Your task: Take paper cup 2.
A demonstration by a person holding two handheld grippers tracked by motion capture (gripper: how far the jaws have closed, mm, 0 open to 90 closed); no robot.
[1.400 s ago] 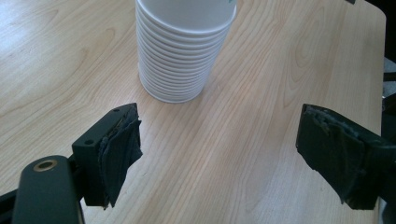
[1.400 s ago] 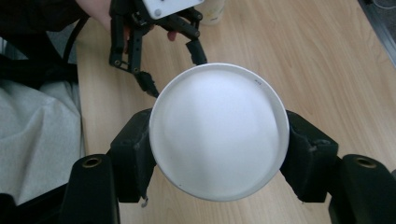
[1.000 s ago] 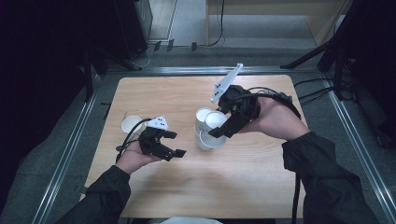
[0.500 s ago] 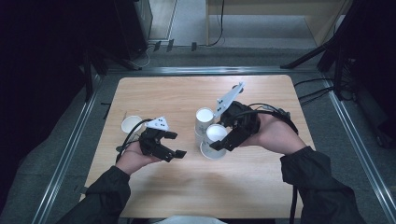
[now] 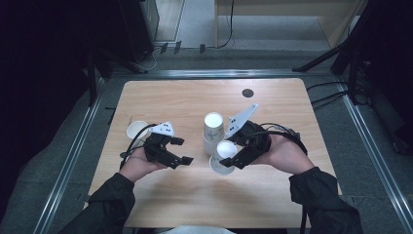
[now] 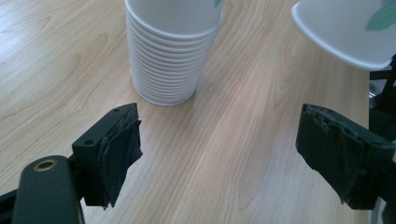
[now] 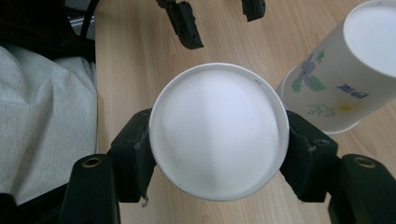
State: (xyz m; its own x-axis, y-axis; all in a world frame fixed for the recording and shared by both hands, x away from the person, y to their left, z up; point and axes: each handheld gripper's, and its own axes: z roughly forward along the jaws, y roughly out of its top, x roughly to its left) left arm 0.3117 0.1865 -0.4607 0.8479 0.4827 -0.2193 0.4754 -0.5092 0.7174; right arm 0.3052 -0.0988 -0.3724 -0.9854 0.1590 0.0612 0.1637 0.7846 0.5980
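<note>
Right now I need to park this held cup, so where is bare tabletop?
Free: the far strip behind the cup stack, and the near edge between both sleeves. Crowded: the middle, where the right tool grips a cup beside the stack, facing the open left tool.

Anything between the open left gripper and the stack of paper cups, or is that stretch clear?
Bare wood. In the left gripper view, only the tabletop lies between the left gripper and the stack of paper cups.
</note>
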